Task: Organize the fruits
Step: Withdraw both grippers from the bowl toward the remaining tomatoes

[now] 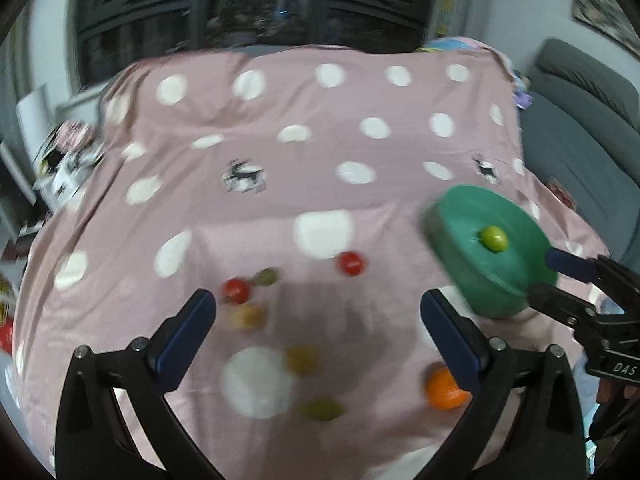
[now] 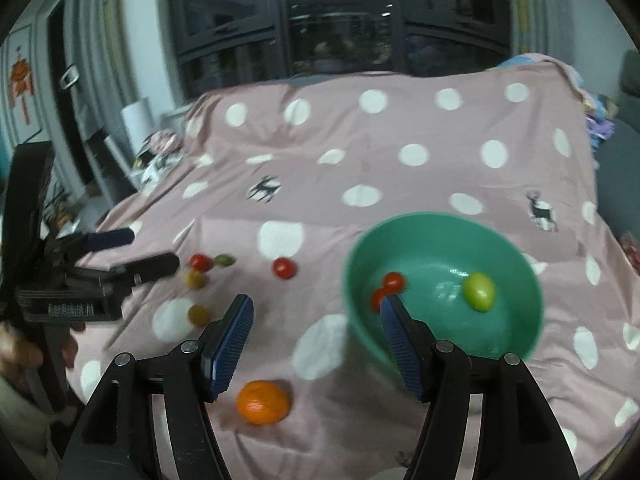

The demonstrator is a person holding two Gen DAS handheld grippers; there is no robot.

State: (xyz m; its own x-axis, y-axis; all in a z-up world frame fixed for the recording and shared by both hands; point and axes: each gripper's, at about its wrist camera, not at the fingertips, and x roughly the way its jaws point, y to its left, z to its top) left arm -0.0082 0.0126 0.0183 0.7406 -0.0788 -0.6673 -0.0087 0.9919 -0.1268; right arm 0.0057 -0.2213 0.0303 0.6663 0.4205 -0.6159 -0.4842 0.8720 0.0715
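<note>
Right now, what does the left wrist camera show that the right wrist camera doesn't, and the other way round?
Only the left wrist view shows the right gripper at the green bowl's rim, and a green fruit lying nearest the camera.

Only the right wrist view shows red tomatoes inside the bowl, and the left gripper from outside, jaws apart.

Both show the orange, the green fruit in the bowl, loose tomatoes and the pink dotted cloth.

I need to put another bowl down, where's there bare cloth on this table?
Free: the far half of the cloth, beyond the green bowl and the lone red tomato. Crowded: the near left, where small fruits cluster, and by the orange.
</note>
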